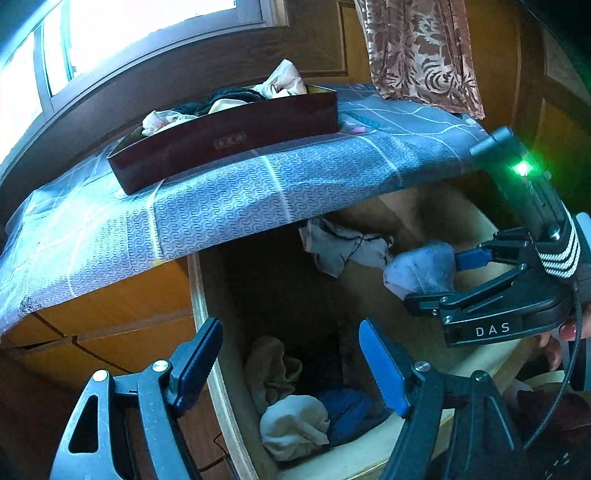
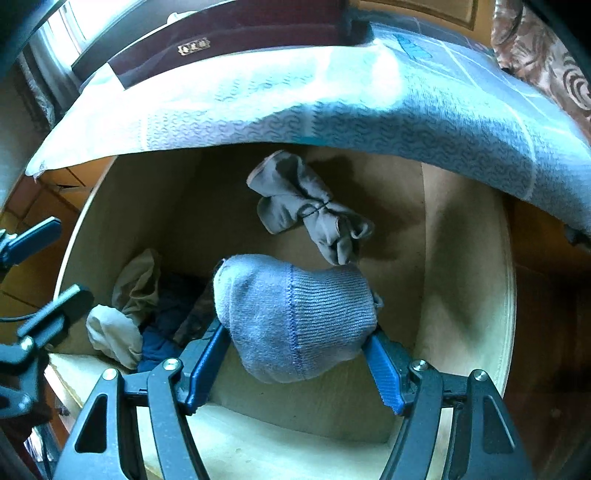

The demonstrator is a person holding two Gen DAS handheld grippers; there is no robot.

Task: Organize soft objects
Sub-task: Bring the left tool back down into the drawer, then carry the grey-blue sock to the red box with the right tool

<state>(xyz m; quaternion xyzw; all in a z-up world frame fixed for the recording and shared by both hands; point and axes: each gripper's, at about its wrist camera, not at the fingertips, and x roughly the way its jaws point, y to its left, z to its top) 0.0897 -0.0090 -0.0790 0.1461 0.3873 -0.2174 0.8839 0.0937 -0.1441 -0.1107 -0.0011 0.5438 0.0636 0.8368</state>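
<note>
My right gripper (image 2: pixel 297 350) is shut on a light blue rolled sock (image 2: pixel 291 317) and holds it above the open wooden drawer (image 2: pixel 461 295). The same sock (image 1: pixel 421 267) and right gripper (image 1: pixel 439 280) show at the right of the left wrist view. A grey tied sock pair (image 2: pixel 306 205) lies at the back of the drawer. My left gripper (image 1: pixel 291 365) is open and empty over the drawer's front left corner, above a white sock bundle (image 1: pixel 295 424), a blue one (image 1: pixel 351 413) and a beige one (image 1: pixel 269 365).
A dark red box (image 1: pixel 229 144) with more soft items (image 1: pixel 280 81) stands on the blue patterned cloth (image 1: pixel 258 192) covering the cabinet top above the drawer. A brown curtain (image 1: pixel 421 48) hangs at the back right. A window (image 1: pixel 110 29) is behind.
</note>
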